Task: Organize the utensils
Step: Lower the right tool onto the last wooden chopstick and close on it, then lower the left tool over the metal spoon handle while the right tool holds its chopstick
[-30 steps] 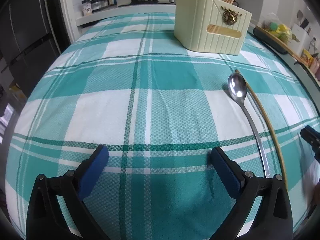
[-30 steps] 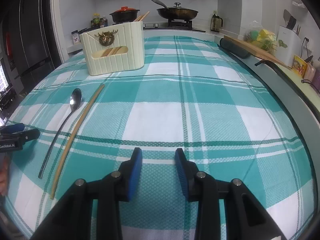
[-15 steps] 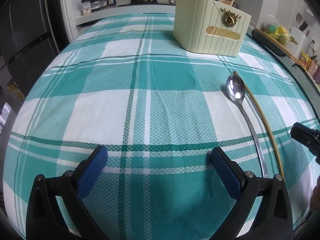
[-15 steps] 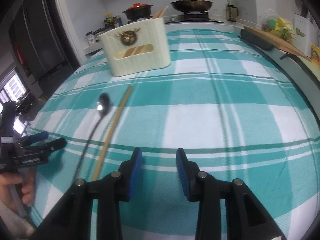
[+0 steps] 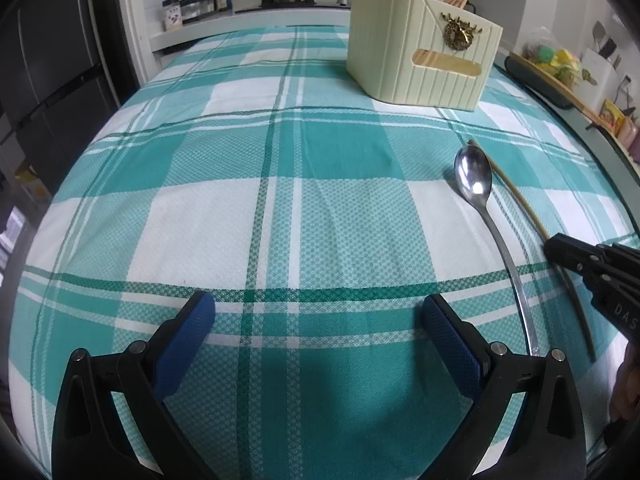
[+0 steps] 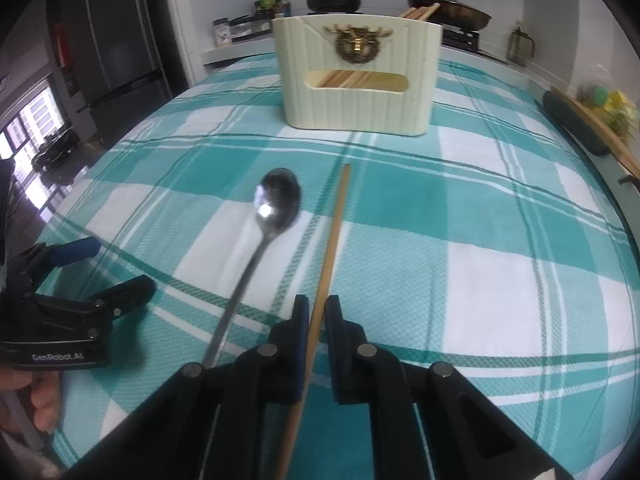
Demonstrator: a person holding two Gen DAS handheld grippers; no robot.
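Right gripper [image 6: 316, 312] clamping thin wooden chopstick [image 6: 336, 224], jaws pressing together on its lower shaft. Chopstick lying on teal-and-white plaid cloth [image 6: 460, 240], just beside long-handled steel spoon [image 6: 276, 204], tip pointing toward cream ribbed utensil holder [image 6: 358, 76]. Left gripper [image 5: 316, 328] hovering with jaws wide apart, holding nothing. Advice: lifting straight up, avoiding spoon; tilting tip upward before dropping into holder among the sticks standing there.

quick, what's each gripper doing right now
left gripper: open, nothing between its fingers, over the tablecloth.
right gripper: shut on the chopstick, beside the spoon.
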